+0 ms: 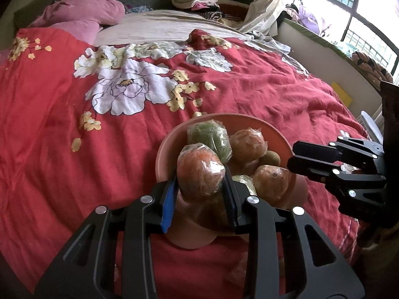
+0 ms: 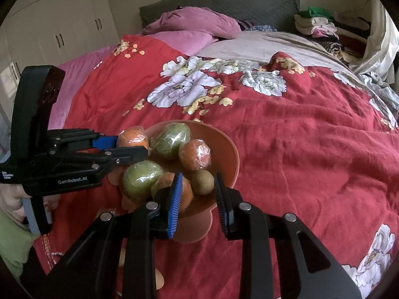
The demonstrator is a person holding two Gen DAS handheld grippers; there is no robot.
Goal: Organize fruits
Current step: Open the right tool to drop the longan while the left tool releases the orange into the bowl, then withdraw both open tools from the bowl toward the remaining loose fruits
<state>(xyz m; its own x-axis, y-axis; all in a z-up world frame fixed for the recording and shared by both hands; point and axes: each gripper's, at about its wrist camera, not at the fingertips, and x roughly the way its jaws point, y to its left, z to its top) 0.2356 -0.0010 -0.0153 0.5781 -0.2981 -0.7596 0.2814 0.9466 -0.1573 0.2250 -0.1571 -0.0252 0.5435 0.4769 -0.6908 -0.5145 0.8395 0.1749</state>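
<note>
A terracotta footed bowl (image 1: 259,127) stands on the red floral quilt and holds several plastic-wrapped fruits, orange and green. My left gripper (image 1: 200,184) is shut on a wrapped orange fruit (image 1: 199,172) and holds it over the bowl's near left rim. In the right wrist view the same gripper (image 2: 129,144) comes in from the left with that orange fruit (image 2: 133,137). My right gripper (image 2: 197,199) is open and empty just above the bowl's (image 2: 224,147) near rim, in front of a small brownish-green fruit (image 2: 202,182). It also shows in the left wrist view (image 1: 293,154).
The red quilt (image 1: 74,149) covers a wide bed. Pink pillows (image 2: 194,27) and a grey headboard (image 2: 249,0) are at the far end. Folded clothes (image 2: 316,27) are piled at the far right. A window ledge (image 1: 324,49) runs along the right, and white wardrobes (image 2: 62,25) stand at the left.
</note>
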